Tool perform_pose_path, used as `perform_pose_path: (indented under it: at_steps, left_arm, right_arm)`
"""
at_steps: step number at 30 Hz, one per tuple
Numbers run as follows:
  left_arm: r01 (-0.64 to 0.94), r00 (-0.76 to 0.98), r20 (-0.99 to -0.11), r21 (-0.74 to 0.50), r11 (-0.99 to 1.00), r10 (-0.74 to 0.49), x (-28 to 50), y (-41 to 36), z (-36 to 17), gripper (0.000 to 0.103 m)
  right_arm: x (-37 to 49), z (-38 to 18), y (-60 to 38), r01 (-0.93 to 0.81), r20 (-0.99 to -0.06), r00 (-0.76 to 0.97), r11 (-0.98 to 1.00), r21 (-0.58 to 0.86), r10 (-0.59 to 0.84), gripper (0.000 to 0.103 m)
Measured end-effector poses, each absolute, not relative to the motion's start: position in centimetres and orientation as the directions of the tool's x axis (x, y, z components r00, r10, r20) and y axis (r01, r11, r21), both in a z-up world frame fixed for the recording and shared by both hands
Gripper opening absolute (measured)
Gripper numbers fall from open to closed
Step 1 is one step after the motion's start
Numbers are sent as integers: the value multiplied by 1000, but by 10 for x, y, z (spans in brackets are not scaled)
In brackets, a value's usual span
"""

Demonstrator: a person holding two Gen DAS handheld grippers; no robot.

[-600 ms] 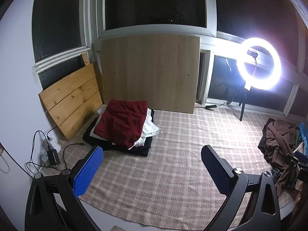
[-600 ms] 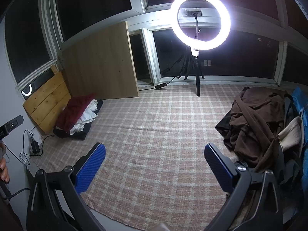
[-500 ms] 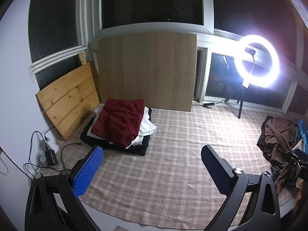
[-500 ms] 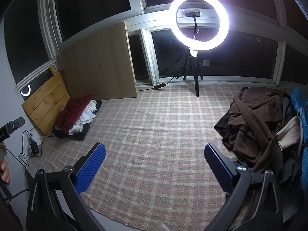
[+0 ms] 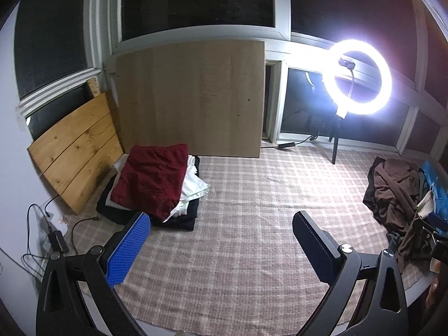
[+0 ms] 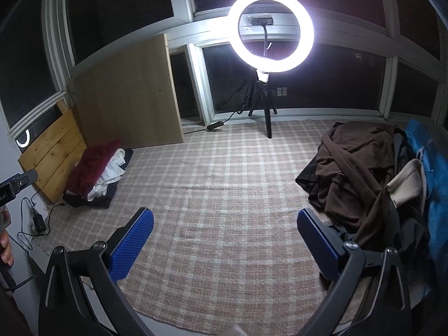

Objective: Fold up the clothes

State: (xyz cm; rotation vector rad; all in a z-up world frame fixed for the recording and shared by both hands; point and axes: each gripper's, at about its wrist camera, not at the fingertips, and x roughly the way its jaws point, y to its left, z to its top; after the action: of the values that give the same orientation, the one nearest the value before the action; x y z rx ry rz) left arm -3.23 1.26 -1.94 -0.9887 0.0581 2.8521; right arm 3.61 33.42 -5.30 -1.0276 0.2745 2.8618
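Note:
A stack of folded clothes, dark red on top with white and black beneath, lies at the far left of the checked rug. A loose heap of brown clothes sits at the rug's right edge, with a cream piece and blue fabric beside it. My left gripper hangs open over bare rug, just right of the folded stack. My right gripper is open too, above the rug, with the brown heap just beyond its right finger. Neither holds anything.
A lit ring light on a tripod stands at the rug's far side by dark windows. A large board and a plank panel lean on the wall. Cables and a charger lie at left.
Both views have shifted slightly: the folded stack and ring light sit a little lower and further left in the left wrist view. The jaws have stayed wide apart.

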Motion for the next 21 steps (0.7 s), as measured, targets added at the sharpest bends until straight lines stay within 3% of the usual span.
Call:
perform_pose_path:
  at_steps: [21]
  left_arm:
    - [-346, -701, -650, -47, -937, 292, -78, 33, -38, 102]
  right_arm:
    - [50, -53, 334, -342, -642, -742, -933, 115, 193, 103]
